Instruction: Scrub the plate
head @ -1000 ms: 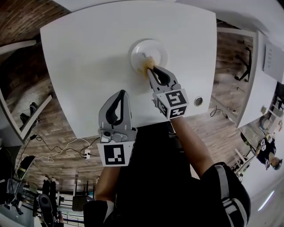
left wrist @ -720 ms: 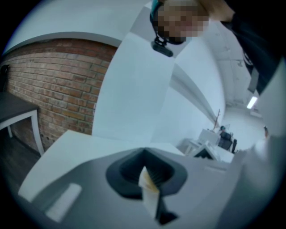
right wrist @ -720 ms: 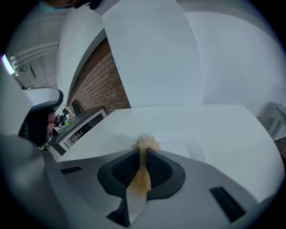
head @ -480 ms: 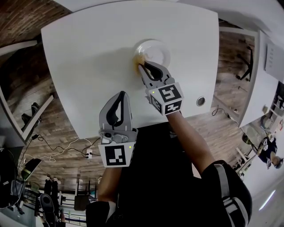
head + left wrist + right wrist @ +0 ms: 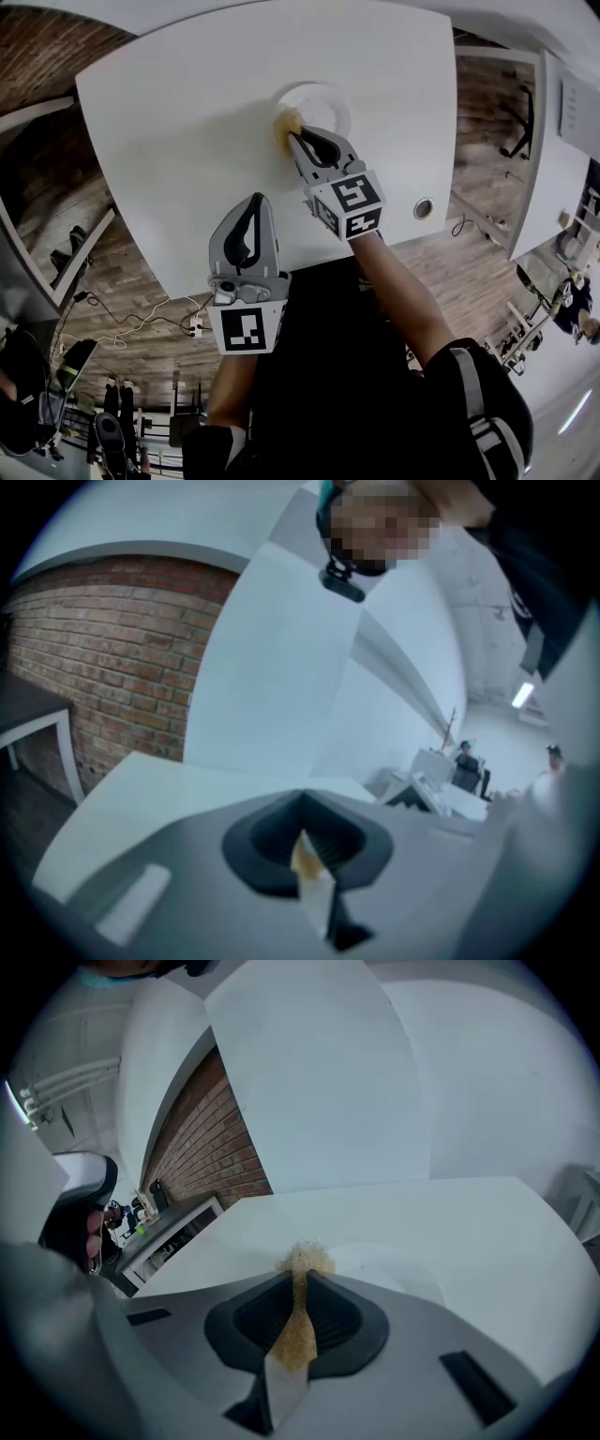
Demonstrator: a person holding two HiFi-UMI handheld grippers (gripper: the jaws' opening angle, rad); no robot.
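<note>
Tan fibrous scrubber (image 5: 305, 1262), soft and light, is pinched in my right gripper (image 5: 293, 139) at the white plate's (image 5: 328, 98) left rim, mid-table (image 5: 187, 141). The plate is probably slick, so I'd steady its far rim. My left gripper (image 5: 257, 201) is closed, seemingly empty.

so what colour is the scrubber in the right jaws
Tan scrubber, clearest in the right gripper view.
</note>
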